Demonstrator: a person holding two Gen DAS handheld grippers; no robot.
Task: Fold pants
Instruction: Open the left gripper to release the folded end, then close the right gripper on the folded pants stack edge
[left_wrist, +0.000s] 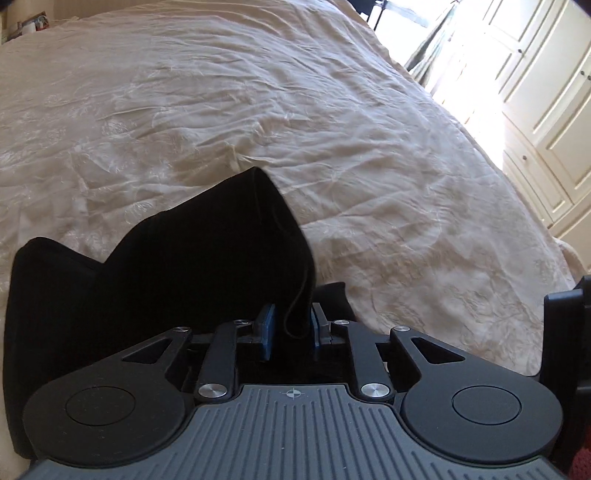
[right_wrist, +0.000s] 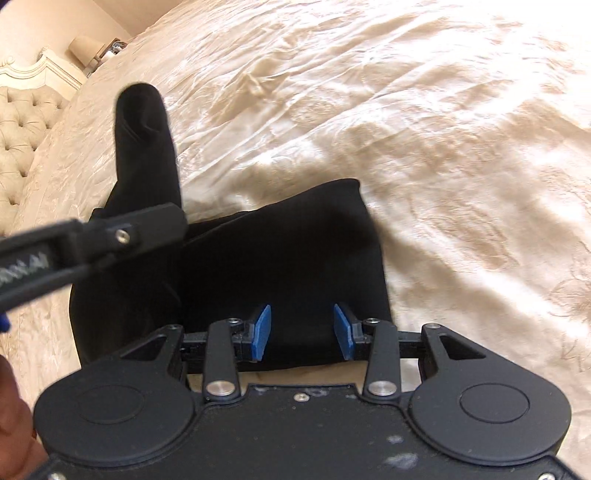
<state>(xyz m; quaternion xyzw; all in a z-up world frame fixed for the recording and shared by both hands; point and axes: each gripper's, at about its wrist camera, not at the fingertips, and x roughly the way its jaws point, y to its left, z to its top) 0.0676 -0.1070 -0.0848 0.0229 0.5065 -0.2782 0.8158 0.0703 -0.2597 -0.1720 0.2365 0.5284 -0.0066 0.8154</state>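
The black pants lie on the cream bedspread. My left gripper is shut on a raised fold of the pants, with a thin black drawstring hanging between its blue pads. In the right wrist view the pants lie folded under my right gripper, which is open with nothing between its pads. One part of the pants is lifted up at the left, behind the other gripper's black body.
The bedspread spreads wide to the right. A tufted headboard and a lamp stand at the far left. White cupboard doors and a bright window are beyond the bed's right edge.
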